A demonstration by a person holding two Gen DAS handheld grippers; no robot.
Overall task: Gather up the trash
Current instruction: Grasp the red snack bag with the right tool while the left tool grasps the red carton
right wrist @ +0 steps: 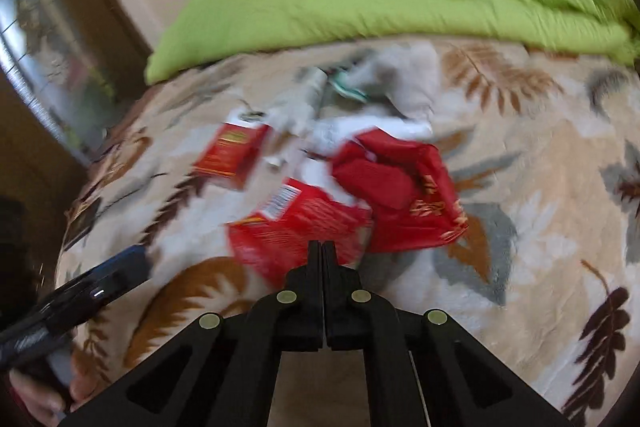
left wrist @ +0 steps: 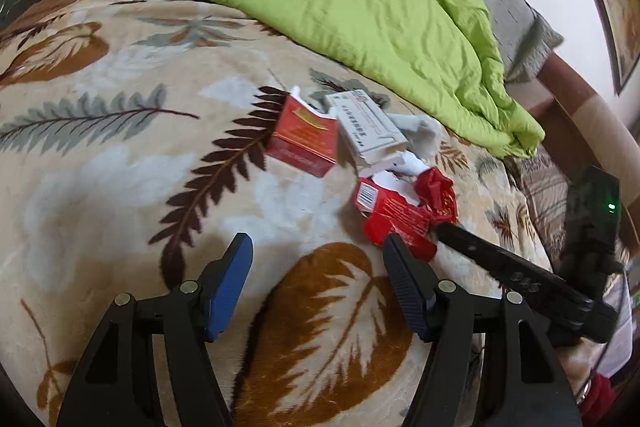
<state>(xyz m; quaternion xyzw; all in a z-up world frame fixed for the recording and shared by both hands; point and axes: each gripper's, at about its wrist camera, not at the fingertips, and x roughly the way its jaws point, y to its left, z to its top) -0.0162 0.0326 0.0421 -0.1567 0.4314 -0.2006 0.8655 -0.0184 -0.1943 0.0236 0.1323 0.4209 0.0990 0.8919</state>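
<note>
Leaf-print blanket on a bed, trash piled mid-bed. Left gripper gapes wide and empty, torn red carton at its 1 o'clock. Right gripper is pinched closed at that carton's near edge; can't tell if it's gripped.

light: my views are bright, soft daylight | shadows: faint on the bed | blur: right wrist view smeared, left mostly sharp | edges: fisheye bending, dark corners
</note>
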